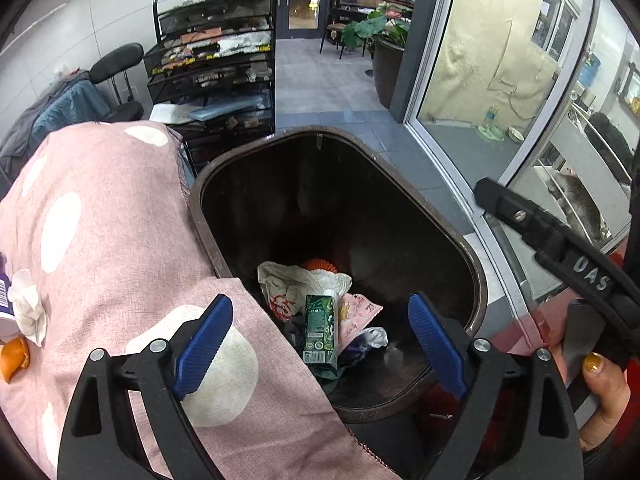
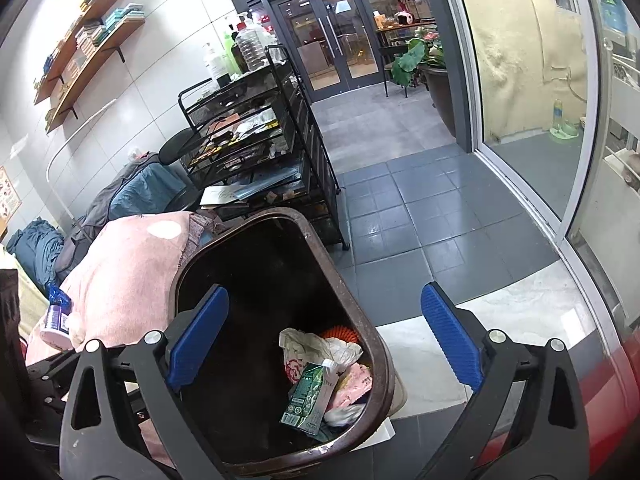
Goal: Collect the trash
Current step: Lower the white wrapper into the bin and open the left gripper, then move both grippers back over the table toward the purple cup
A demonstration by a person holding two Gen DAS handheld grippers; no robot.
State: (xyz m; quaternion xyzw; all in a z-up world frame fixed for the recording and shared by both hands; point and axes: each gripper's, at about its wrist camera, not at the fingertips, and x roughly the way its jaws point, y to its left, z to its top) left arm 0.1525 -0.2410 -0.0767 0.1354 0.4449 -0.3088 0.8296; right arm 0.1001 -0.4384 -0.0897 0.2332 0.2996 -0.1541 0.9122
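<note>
A dark brown trash bin (image 1: 476, 276) stands open beside a pink polka-dot covered table (image 1: 112, 248). Inside lie a green drink carton (image 1: 319, 330), a crumpled white plastic bag (image 1: 296, 282), a pink wrapper (image 1: 360, 312) and something orange (image 1: 320, 265). My left gripper (image 1: 320, 344) is open and empty above the bin's near side. My right gripper (image 2: 324, 344) is open and empty above the bin (image 2: 384, 364), with the carton (image 2: 308, 396) below it. The right tool's body (image 1: 560, 248) shows in the left wrist view. On the table lie an orange peel (image 1: 16, 358), a crumpled tissue (image 1: 28, 312) and a white cup (image 2: 54, 326).
A black mesh rack (image 1: 216, 64) full of clutter stands behind the bin, a chair with clothes (image 1: 72, 100) to its left. Glass doors (image 2: 528, 120) run along the right over grey floor tiles (image 2: 400, 208). A large potted plant (image 1: 384, 48) stands farther back.
</note>
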